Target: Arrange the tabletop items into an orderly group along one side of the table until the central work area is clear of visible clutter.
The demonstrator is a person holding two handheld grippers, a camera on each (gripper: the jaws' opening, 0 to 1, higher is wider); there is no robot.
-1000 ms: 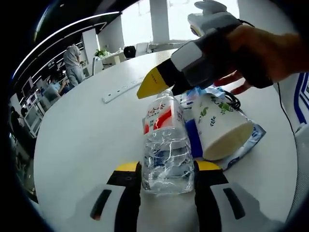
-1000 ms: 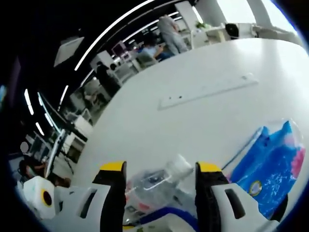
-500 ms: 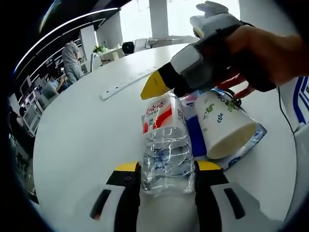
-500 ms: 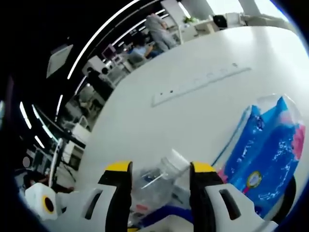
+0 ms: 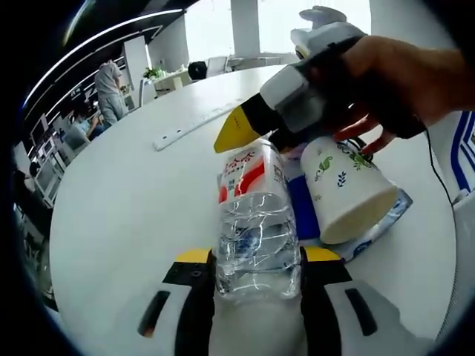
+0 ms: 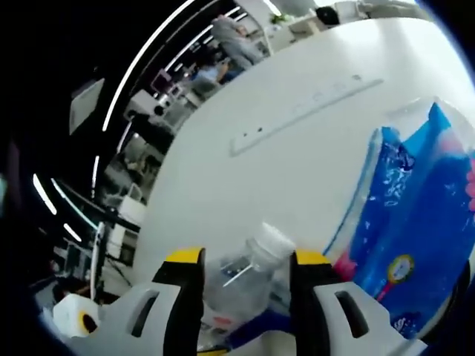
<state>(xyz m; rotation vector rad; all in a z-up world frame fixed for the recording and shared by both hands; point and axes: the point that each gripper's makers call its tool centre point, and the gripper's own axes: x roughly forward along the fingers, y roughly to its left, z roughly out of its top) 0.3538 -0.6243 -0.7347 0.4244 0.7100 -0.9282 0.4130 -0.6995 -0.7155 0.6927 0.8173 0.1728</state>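
A clear water bottle [image 5: 256,222] with a red and white label lies on the white table [image 5: 126,215]. My left gripper [image 5: 257,259] is shut on its lower body. My right gripper [image 5: 297,104], held in a hand, reaches in over the bottle's top end. In the right gripper view the bottle's white cap [image 6: 271,241] pokes out between the tips of the right gripper [image 6: 249,259], whose jaws sit against the bottle's shoulder. A leaf-printed paper cup [image 5: 341,193] lies on its side on a blue tissue pack [image 5: 375,230], right beside the bottle.
A long white power strip [image 5: 189,132] lies farther out on the table, and it is the power strip [image 6: 304,111] beyond the bottle in the right gripper view. The blue tissue pack [image 6: 415,215] is right of the cap. People and desks stand beyond the table's far edge.
The right gripper's jaws have narrowed around the bottle's top end and come a little closer to it. The left gripper keeps its hold on the bottle.
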